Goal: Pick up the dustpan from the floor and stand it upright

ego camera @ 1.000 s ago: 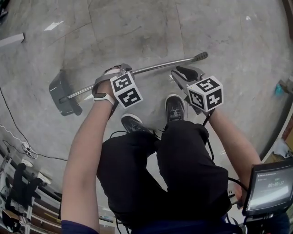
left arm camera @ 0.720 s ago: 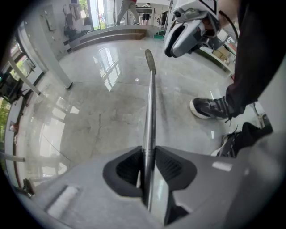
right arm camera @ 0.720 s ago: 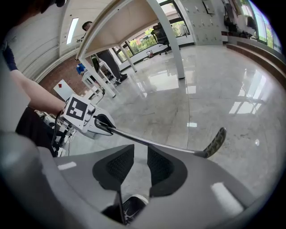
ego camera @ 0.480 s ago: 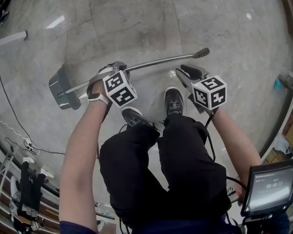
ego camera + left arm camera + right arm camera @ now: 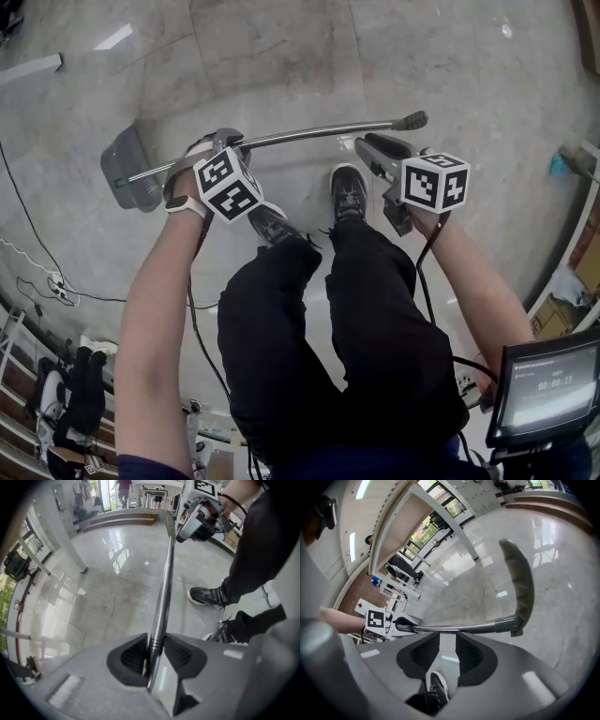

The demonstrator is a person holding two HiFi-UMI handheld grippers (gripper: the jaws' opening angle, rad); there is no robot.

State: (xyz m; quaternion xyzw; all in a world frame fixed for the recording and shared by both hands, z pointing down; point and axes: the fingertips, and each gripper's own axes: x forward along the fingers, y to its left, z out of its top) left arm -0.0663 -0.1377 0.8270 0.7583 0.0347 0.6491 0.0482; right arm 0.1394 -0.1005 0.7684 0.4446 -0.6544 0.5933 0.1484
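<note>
The left tool (image 5: 230,142) pinches the metal handle (image 5: 309,134) of the dustpan (image 5: 129,171) near the pan end; its jaws have just eased slightly wider, with the rod between them. The right tool (image 5: 370,146) is spread and has just opened further, with nothing between its jaws, near the handle's dark grip (image 5: 410,120). The dustpan stretches nearly level before the person's shoes (image 5: 349,192), pan at the left above the floor (image 5: 281,56).
</note>
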